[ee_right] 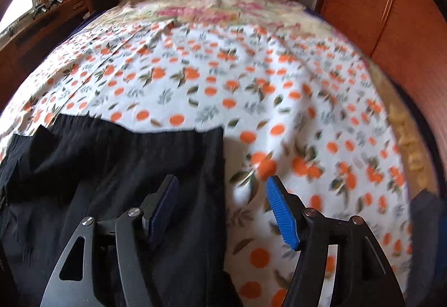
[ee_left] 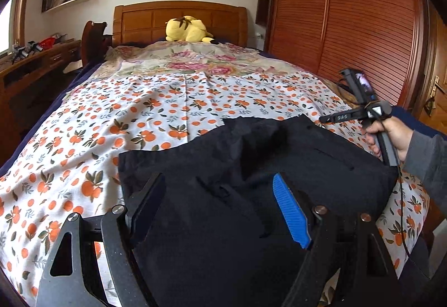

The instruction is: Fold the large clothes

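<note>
The black garment [ee_left: 251, 167] lay part-folded on the bed [ee_left: 83, 139] at the end opposite the headboard [ee_left: 178, 19]. Both our grippers, left [ee_left: 220, 209] and right [ee_right: 223, 209], had fingers apart, holding nothing; we judged another fold was next, needing a fresh edge grip.

Daylit, fisheye-warped edges, right view motion-blurred

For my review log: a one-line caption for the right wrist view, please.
Right gripper open above the black garment's edge on the orange-print sheet.
</note>
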Tool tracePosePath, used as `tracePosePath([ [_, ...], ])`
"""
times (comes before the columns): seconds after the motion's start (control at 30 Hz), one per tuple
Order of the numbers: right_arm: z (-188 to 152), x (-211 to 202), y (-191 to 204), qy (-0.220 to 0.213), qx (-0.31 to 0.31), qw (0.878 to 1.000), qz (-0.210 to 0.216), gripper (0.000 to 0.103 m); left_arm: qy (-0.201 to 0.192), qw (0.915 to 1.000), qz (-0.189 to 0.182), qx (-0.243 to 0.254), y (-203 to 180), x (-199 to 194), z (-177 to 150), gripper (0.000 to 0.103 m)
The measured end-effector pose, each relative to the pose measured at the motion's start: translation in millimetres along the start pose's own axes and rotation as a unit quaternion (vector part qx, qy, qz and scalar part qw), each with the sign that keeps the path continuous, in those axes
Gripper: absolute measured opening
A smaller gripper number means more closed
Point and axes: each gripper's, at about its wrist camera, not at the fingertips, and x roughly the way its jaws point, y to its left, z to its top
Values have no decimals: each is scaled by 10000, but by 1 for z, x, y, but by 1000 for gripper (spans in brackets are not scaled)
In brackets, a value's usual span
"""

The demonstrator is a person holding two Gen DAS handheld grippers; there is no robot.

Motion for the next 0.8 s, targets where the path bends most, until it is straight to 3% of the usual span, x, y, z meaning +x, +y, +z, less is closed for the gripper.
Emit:
tracePosePath([
  [0.1,-6,20,-3,307,164,9992,210,67,31,10000,-30,39,-5,2,-1,80],
  [0.17,-6,31,-7,456,205,9980,391,56,63,10000,-40,66,-7,5,-2,80],
  [0.27,-6,32,-6,416,-11,9974,587,9,125,9999,-48,93,-9,8,-4,80],
  [0.33,-7,22,-6,164,-169,9980,590,3,164,9998,-64,97,-11,11,-5,80],
  [0.43,-8,-4,-23,-476,216,9984,222,2,212,9997,-92,117,-13,12,-6,80],
  [0.53,-13,1,-28,-203,224,9995,-124,2,242,9996,-111,135,-15,12,-9,80],
  [0.6,-17,2,-31,-112,237,9996,-124,4,262,9995,-123,146,-17,10,-11,80],
  [0.63,-18,-1,-30,-136,216,9995,-178,7,263,9995,-121,151,-18,10,-12,80],
  [0.73,-24,-17,-25,-307,84,9986,-425,33,270,9994,-153,149,-23,6,-15,80],
  [0.8,-37,-32,-23,-384,46,9984,-404,41,270,9993,-177,162,-27,4,-17,80],
])
